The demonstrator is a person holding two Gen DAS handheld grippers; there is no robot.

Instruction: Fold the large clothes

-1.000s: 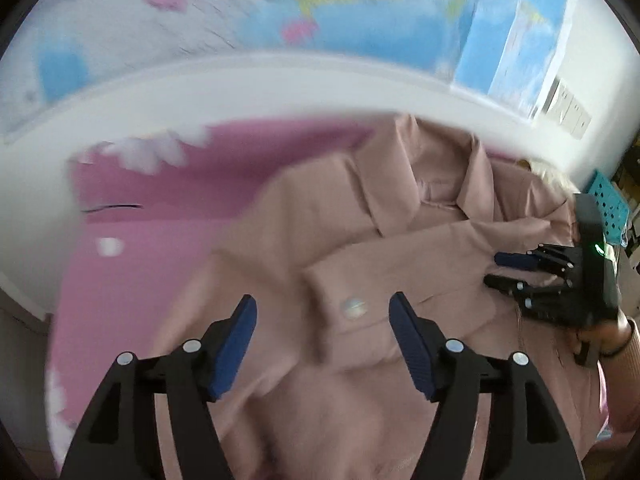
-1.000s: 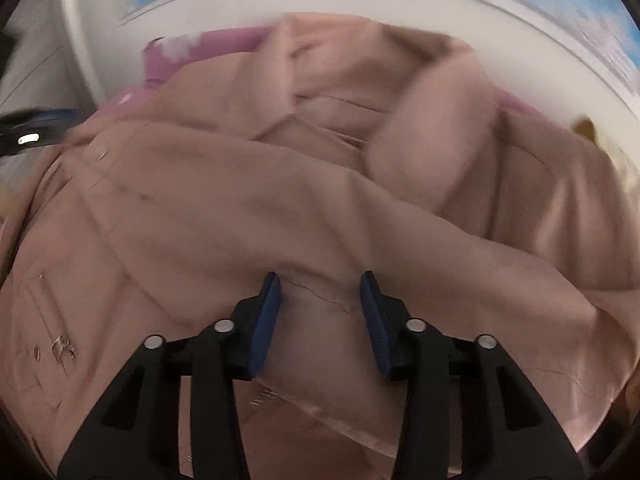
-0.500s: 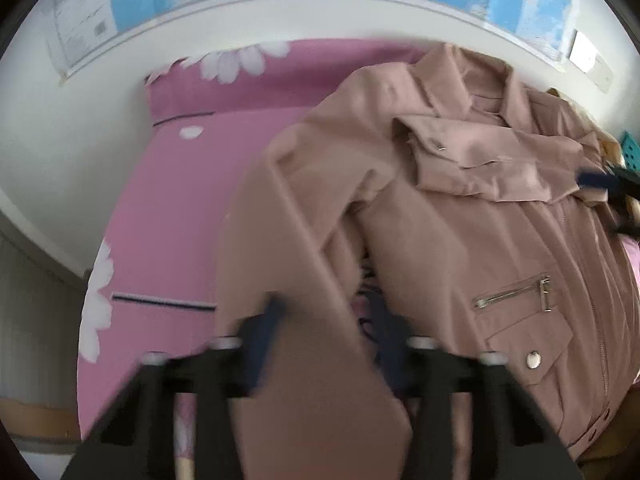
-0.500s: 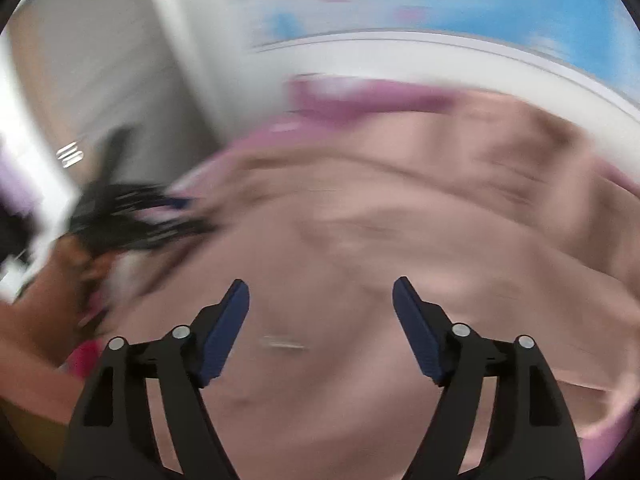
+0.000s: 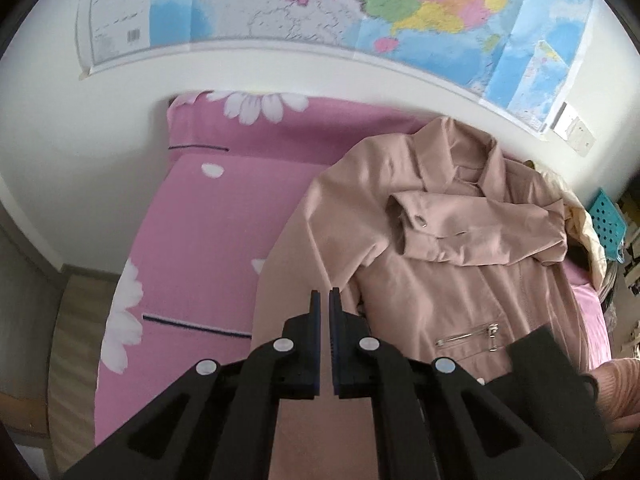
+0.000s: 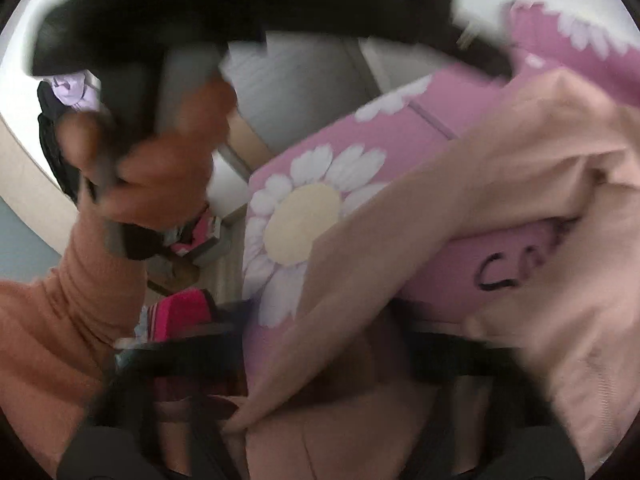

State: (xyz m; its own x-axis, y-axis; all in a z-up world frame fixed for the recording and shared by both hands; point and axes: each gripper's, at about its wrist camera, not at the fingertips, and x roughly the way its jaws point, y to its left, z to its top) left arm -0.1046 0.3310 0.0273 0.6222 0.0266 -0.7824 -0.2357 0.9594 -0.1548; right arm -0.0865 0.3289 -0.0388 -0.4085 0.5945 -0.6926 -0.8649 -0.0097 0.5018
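A dusty-pink jacket (image 5: 460,280) lies face up on the bed, collar toward the wall. One sleeve (image 5: 480,236) is folded across its chest. The other sleeve (image 5: 288,280) runs down toward me. My left gripper (image 5: 324,300) is shut on this sleeve just below the shoulder. In the blurred right wrist view, jacket fabric (image 6: 500,184) is draped up over my right gripper (image 6: 316,352). That gripper is shut on the jacket's lower edge, its fingertips hidden under the cloth. Its black body (image 5: 540,364) shows by the zip pocket (image 5: 468,336).
The pink bedsheet (image 5: 208,232) has white daisies. A map (image 5: 360,12) hangs on the wall behind it. A teal basket (image 5: 608,220) and cream cloth (image 5: 580,220) sit at the far right. Wood floor (image 5: 76,320) borders the bed on the left. A hand (image 6: 152,152) and striped slippers (image 6: 180,312) appear left.
My left gripper drew back from the cuff to the near sleeve and shut. My right gripper swung fast to the left, opened wide, then shut with cloth over it.
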